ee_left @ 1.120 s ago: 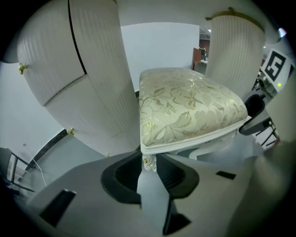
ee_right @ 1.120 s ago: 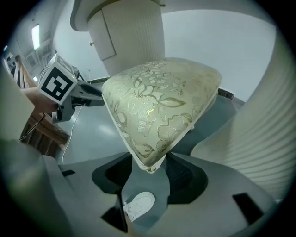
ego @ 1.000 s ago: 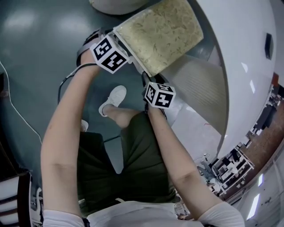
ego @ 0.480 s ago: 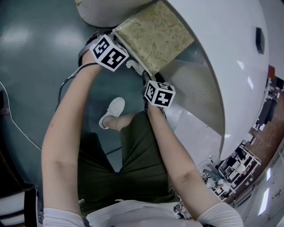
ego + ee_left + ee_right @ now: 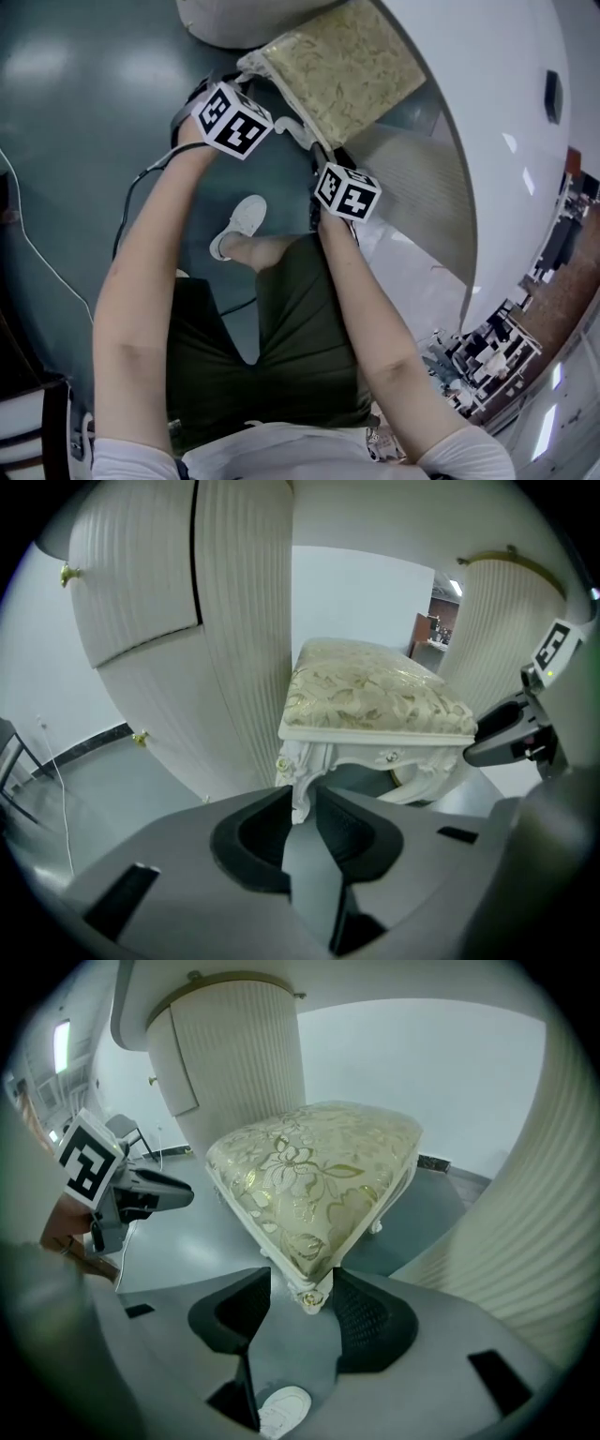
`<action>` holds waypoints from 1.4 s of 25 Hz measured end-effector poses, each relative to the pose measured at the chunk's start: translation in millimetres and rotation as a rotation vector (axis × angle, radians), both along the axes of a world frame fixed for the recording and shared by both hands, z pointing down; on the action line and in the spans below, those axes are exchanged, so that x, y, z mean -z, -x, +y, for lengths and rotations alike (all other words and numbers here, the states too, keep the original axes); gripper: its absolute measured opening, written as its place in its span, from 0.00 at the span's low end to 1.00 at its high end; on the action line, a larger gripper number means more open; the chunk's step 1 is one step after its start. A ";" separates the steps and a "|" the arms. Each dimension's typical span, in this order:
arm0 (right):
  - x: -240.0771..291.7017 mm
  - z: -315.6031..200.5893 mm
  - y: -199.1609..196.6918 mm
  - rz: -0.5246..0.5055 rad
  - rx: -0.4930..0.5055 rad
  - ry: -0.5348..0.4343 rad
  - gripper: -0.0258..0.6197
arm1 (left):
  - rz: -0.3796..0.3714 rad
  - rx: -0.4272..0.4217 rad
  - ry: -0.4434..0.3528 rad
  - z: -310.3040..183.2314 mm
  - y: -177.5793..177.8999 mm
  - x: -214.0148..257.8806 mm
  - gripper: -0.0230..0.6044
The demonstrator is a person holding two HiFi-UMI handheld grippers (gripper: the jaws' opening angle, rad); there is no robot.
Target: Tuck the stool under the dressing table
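Observation:
The stool has a carved white frame and a gold-and-cream floral cushion. In the head view it stands partly beneath the curved white top of the dressing table. My left gripper is shut on a carved white leg at the stool's near corner. My right gripper is shut on another corner of the frame, just under the cushion. The table's ribbed white pedestals rise on either side of the stool. The other gripper shows at the right of the left gripper view.
The floor is glossy grey-green. A thin white cable runs across it at the left. The person's legs in dark shorts and a white shoe are below the grippers. A cluttered shelf area lies at the lower right.
The stool and both grippers have shifted a little up and to the right in the head view, further beneath the table top. Less cushion shows. The foot has stepped slightly.

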State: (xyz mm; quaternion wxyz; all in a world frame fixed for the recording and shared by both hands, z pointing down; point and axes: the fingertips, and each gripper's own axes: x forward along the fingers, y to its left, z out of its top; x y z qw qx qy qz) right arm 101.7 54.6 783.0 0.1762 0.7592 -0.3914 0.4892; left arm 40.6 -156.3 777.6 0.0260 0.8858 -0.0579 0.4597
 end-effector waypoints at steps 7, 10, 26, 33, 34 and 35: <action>23.6 1.1 40.4 -0.038 -0.014 -0.016 0.20 | -0.061 0.051 0.113 15.0 62.3 12.4 0.04; 35.7 -2.1 66.8 -0.045 0.012 -0.022 0.09 | -0.081 0.046 0.167 26.8 91.5 21.5 0.04; 151.8 -50.4 208.7 -0.133 0.190 -0.148 0.05 | -0.019 0.223 0.315 38.1 241.1 138.7 0.04; 229.4 -70.6 274.2 -0.150 0.272 -0.235 0.05 | 0.023 0.275 0.291 33.0 310.2 215.3 0.04; 241.7 -72.1 282.8 -0.151 0.291 -0.246 0.05 | 0.030 0.288 0.290 32.4 321.1 225.7 0.04; 254.3 -73.4 290.8 -0.150 0.310 -0.257 0.05 | 0.037 0.305 0.292 31.6 331.4 236.1 0.04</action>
